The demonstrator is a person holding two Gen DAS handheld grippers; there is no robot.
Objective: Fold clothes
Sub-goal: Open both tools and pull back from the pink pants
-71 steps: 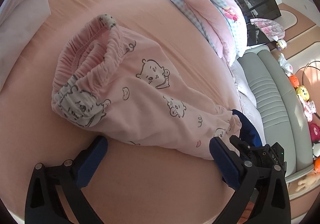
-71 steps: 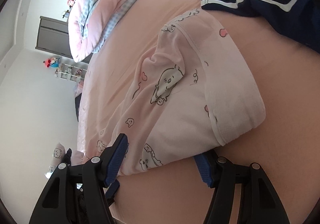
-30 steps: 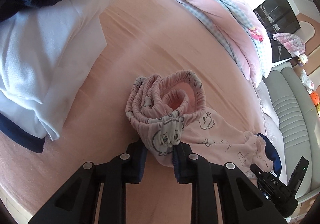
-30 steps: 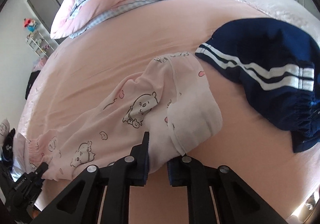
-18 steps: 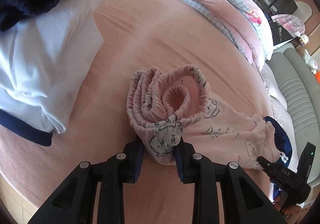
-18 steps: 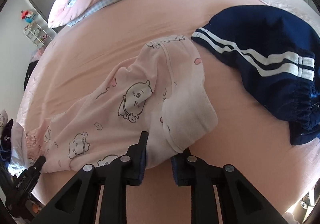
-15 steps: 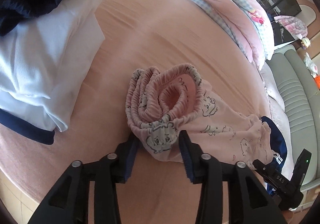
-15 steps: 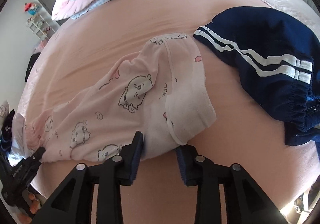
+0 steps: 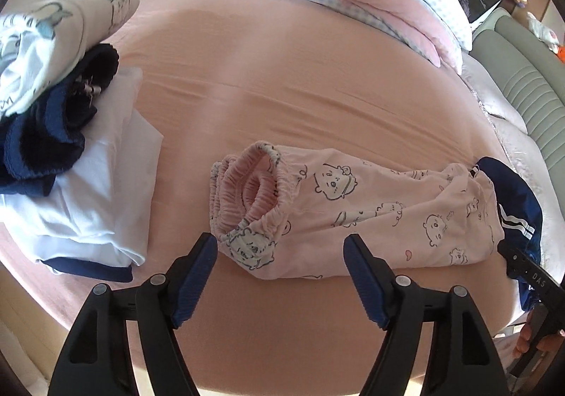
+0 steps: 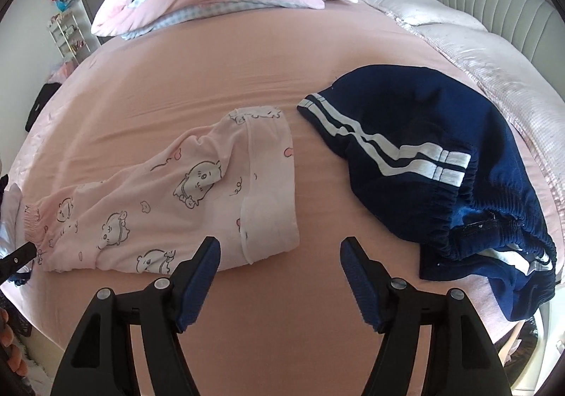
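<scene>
Left wrist view: left gripper [image 9: 279, 276], jaws just spread, nothing between them; right gripper [image 10: 280, 277] likewise. Beyond them, pale pink cartoon-print cotton trousers [image 9: 370, 212] lie folded near the front edge of the peach-sheeted bed [image 9: 300, 78]; navy white-striped shorts [image 10: 441, 155] lie beside them

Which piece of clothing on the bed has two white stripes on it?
The navy shorts, lying right of the pink cartoon-print pants. Two white stripes run down their side to the gathered hem; the pants carry only printed animals.
</scene>
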